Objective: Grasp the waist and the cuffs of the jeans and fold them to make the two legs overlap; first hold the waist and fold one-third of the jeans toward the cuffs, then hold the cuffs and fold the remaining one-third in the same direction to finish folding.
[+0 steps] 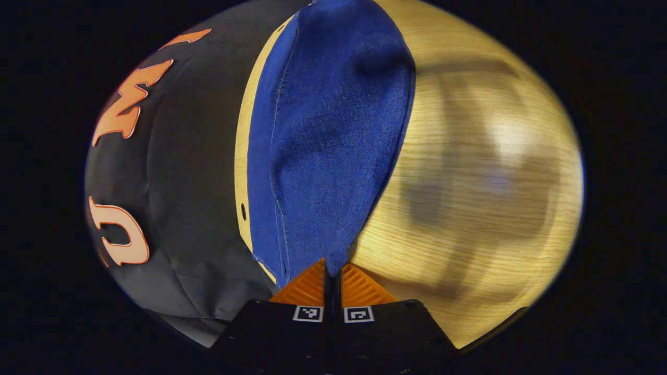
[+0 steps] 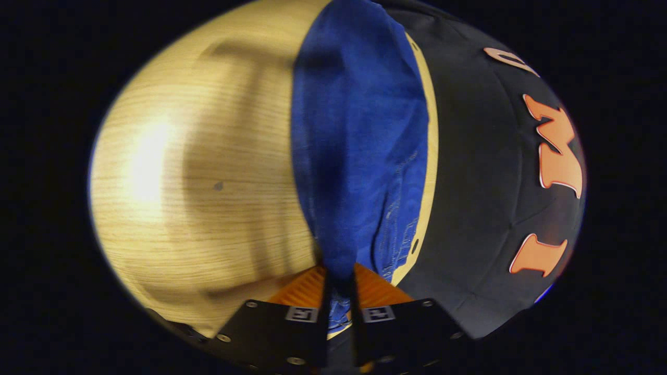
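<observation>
- Left gripper [image 1: 333, 273]: fingers nearly together, pinching a narrow edge of the jeans [image 1: 328, 140]; which end cannot be told.
- Right gripper [image 2: 340, 278]: fingers clamped on bunched denim, with stitched, pocket-like detail beside them, probably the waist.
- Jeans: hang lifted between both grips, likely for laying one leg over the other.
- Wooden table [image 1: 469, 172]: lies beyond.
</observation>
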A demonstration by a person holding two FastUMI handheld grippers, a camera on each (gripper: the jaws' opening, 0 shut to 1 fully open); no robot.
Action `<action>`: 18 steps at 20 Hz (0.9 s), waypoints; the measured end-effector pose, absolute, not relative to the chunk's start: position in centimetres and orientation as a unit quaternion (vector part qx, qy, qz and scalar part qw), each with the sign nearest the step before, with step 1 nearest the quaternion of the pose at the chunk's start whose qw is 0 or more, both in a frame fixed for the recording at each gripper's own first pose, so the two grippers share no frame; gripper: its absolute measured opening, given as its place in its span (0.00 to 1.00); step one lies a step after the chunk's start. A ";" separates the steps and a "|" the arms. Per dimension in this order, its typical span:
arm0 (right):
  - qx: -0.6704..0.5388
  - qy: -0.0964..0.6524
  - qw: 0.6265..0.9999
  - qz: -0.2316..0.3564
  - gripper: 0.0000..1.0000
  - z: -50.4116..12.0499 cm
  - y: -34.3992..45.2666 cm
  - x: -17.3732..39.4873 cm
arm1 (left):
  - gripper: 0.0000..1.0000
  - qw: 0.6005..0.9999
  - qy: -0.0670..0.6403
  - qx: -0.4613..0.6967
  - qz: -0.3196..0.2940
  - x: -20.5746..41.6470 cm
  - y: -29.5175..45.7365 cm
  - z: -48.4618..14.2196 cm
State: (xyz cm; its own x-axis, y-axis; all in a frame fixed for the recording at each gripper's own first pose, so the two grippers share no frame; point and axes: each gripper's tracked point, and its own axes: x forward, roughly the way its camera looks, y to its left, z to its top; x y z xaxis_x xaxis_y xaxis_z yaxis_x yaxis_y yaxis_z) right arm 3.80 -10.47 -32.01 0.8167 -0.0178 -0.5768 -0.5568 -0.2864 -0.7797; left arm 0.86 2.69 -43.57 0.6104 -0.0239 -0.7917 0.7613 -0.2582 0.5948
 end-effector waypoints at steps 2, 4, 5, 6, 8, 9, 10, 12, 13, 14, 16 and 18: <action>-0.754 0.195 0.578 0.243 0.10 -32.4 -11.0 3.7 | 0.00 0.547 0.263 0.709 -0.360 0.7 2.6 -43.7; -0.722 0.234 0.599 0.253 0.04 -32.1 -11.2 3.9 | 0.00 0.543 0.279 0.702 -0.367 0.5 2.8 -43.7; -0.710 0.250 0.605 0.258 0.04 -31.8 -11.3 4.4 | 0.01 0.547 0.286 0.695 -0.369 0.5 2.9 -43.6; -0.702 0.258 0.610 0.261 0.01 -31.1 -11.1 4.2 | 0.01 0.552 0.294 0.687 -0.371 0.5 3.0 -43.5; -0.691 0.270 0.615 0.266 0.04 -30.2 -10.8 4.2 | 0.01 0.554 0.309 0.673 -0.381 0.6 3.0 -43.2; -0.686 0.278 0.614 0.273 0.00 -29.9 -10.6 4.1 | 0.00 0.554 0.315 0.668 -0.383 0.7 3.1 -43.0; -0.683 0.284 0.611 0.280 0.00 -29.6 -10.2 3.8 | 0.00 0.557 0.320 0.663 -0.386 0.5 3.1 -42.8; -0.677 0.299 0.602 0.300 0.00 -29.1 -9.2 3.1 | 0.01 0.560 0.342 0.644 -0.393 0.2 3.2 -42.7; -0.672 0.307 0.596 0.313 0.04 -28.9 -8.9 2.7 | 0.01 0.558 0.351 0.639 -0.396 -0.1 3.1 -42.5; -0.669 0.317 0.590 0.322 0.00 -28.5 -8.4 2.5 | 0.01 0.555 0.358 0.636 -0.400 0.0 2.8 -42.3; -0.661 0.334 0.583 0.334 0.00 -27.8 -7.8 2.3 | 0.01 0.538 0.370 0.634 -0.415 -0.2 2.0 -42.4; -0.645 0.352 0.584 0.345 0.00 -27.0 -7.3 2.1 | 0.00 0.515 0.380 0.638 -0.427 -0.4 2.3 -42.4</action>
